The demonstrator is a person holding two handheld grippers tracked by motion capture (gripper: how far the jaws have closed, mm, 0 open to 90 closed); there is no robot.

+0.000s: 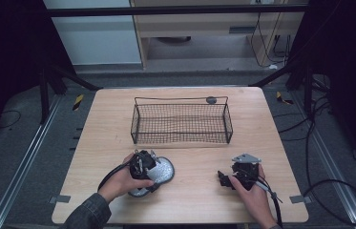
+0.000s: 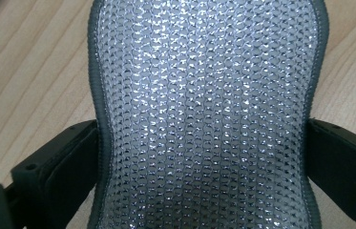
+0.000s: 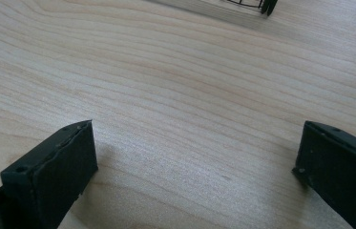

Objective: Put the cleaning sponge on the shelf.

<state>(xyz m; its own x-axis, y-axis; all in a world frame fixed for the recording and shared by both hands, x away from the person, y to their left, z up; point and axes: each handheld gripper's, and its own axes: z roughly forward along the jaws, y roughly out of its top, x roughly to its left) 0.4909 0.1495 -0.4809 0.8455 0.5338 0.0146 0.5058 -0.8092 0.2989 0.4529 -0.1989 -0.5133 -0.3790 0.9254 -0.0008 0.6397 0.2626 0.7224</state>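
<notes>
A silvery, glittering padded mitt (image 1: 165, 170) with dark grey trim lies on the wooden table near its front left. My left gripper (image 1: 148, 174) is on it, held by a hand. In the left gripper view the mitt (image 2: 204, 95) runs up between the two black jaws, which press against its narrow waist on both sides. My right gripper (image 1: 224, 180) is at the front right, low over bare wood. Its jaws stand wide apart with nothing between them (image 3: 194, 157).
An empty black wire basket (image 1: 135, 125) stands at the middle back of the table (image 1: 261, 138), and one corner of the basket (image 3: 263, 5) shows in the right gripper view. Cables and dark frame legs lie on the floor around the table.
</notes>
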